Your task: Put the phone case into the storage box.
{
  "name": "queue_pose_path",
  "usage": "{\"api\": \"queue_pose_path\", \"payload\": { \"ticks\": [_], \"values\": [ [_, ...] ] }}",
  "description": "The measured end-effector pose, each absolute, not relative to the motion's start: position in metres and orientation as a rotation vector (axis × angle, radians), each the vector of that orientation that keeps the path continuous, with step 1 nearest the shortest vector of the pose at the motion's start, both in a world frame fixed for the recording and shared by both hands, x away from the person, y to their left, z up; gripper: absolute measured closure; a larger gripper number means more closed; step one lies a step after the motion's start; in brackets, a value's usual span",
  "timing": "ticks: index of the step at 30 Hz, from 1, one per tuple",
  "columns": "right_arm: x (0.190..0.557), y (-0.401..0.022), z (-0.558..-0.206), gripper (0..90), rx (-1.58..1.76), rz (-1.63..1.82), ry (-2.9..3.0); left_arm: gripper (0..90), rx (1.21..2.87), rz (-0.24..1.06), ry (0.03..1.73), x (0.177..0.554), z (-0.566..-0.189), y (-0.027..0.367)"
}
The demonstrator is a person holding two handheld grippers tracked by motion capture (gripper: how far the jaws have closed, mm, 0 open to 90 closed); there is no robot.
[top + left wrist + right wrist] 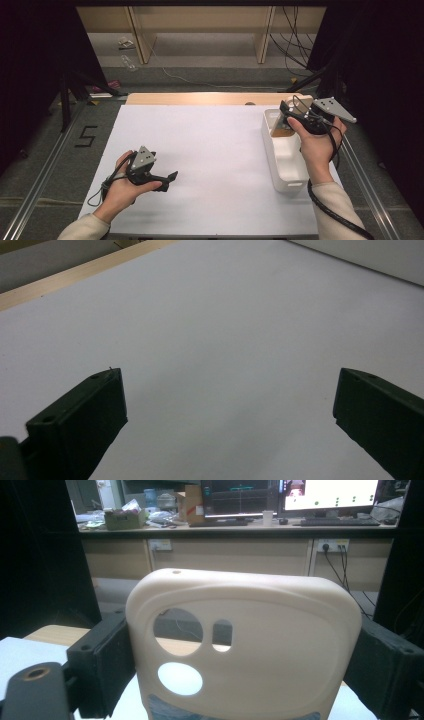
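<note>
The cream phone case [245,645] stands upright between the jaws of my right gripper [235,665], which clamps it by its two side edges; its camera cut-outs show at the upper left of the panel, and its long axis runs up and down, across the line of the jaws. In the high view this gripper [296,116] holds the case over the far end of the white bin [287,165], just above the bin's rim, so the case's way down leads straight into the bin. My judgement: the coming move is a lowering or a lifting along that upright axis. My left gripper [167,178] rests well away from the bin, on the white sheet [215,150], its jaws spread wide with nothing between them. The right hand alone is placed to act.
</note>
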State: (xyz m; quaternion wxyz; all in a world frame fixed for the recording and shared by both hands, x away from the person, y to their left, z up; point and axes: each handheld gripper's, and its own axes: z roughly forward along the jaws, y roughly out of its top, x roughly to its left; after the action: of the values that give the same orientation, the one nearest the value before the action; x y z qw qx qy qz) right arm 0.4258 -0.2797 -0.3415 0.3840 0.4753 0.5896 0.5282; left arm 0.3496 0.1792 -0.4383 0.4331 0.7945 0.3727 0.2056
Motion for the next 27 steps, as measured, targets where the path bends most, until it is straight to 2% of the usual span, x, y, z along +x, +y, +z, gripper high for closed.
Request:
{"api": "queue_pose_path", "payload": {
  "ticks": [27],
  "values": [
    [0.445, -0.285, -0.342, 12.1, 1.249, 1.308, 1.492, 0.3, 1.980, 0.509, 0.930, 0.350, -0.439, 0.180]
  ]
}}
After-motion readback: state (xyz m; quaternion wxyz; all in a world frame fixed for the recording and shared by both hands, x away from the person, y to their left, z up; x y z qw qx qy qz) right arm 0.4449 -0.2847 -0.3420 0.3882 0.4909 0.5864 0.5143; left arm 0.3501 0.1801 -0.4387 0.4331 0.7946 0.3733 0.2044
